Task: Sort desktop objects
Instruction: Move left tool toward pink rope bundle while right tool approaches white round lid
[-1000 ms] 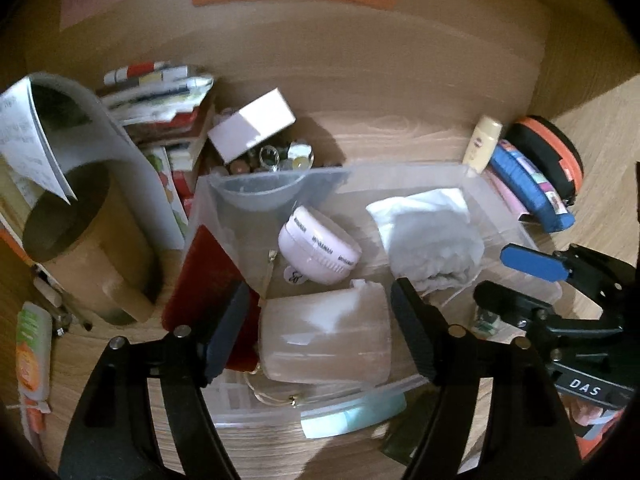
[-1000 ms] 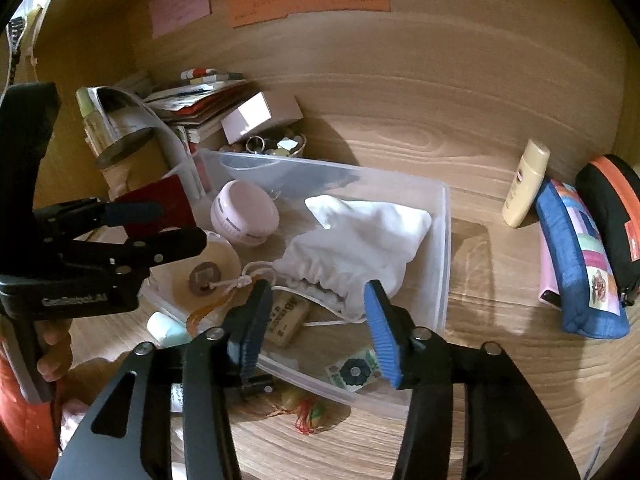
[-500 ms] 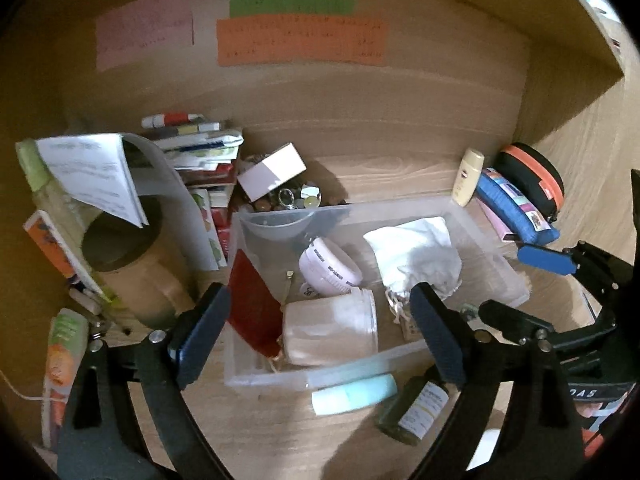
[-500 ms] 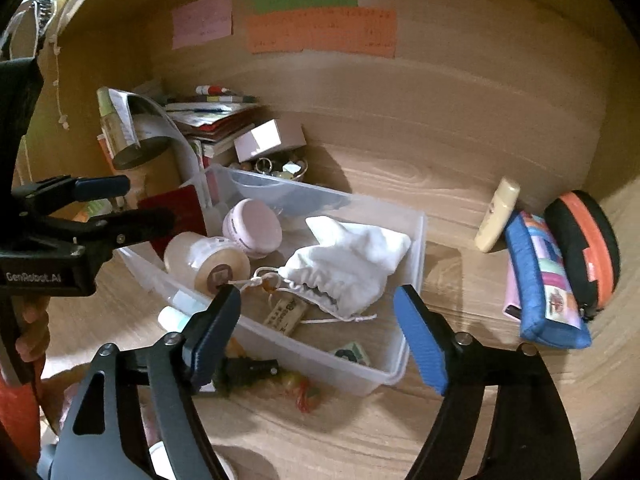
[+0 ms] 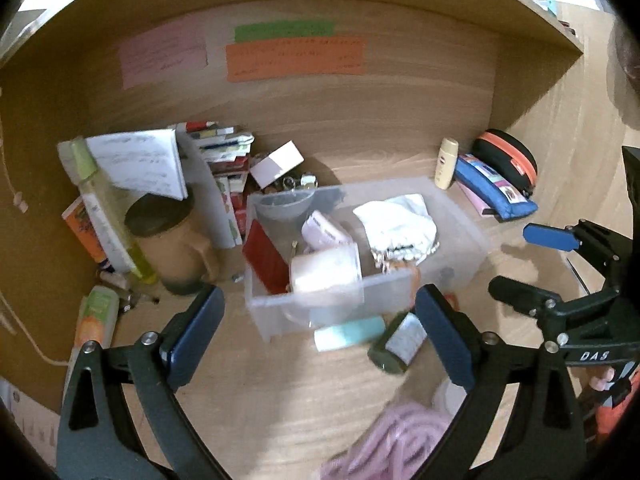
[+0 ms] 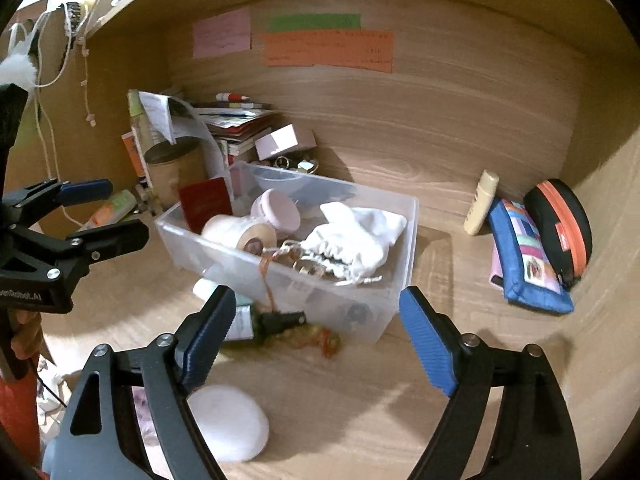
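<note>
Left wrist: hand-held gripper (image 5: 316, 330) wider, farther back

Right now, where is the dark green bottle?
The green bottle lies on its side on the desk just in front of the clear bin, right of the mint tube; in the left wrist view it is beside the right finger.

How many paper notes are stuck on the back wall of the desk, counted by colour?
Pink note: 1
Green note: 1
Orange note: 1
Total: 3
</note>
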### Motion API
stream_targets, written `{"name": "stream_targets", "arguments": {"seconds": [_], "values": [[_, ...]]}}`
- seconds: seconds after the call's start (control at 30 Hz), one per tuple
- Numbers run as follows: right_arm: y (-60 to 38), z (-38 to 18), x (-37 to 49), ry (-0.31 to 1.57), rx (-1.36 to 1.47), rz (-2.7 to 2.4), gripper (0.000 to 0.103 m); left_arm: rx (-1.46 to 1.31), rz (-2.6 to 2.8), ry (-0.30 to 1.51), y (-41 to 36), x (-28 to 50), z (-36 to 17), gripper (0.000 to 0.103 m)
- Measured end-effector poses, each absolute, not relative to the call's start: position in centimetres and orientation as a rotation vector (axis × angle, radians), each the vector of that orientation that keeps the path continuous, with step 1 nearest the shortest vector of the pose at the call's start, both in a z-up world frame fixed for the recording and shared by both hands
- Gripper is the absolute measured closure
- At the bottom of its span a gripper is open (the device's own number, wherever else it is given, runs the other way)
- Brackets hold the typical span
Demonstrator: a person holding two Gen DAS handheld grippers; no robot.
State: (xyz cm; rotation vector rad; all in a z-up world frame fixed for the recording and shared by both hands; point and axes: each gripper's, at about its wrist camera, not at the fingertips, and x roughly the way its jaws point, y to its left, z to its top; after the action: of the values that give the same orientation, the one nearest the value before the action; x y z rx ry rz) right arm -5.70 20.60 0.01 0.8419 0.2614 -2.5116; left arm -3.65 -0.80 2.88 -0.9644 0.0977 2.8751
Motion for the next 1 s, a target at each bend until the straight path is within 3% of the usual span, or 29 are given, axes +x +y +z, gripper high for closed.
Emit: {"name": "stream_targets", "arguments": {"seconds": [1.0], "values": [[20.7, -8.4, 0.5, 0.267, 1.107, -2.294, 0.020, -1.248, 2.703, 0.128, 0.0, 5.4, -5.0, 0.005]]}}
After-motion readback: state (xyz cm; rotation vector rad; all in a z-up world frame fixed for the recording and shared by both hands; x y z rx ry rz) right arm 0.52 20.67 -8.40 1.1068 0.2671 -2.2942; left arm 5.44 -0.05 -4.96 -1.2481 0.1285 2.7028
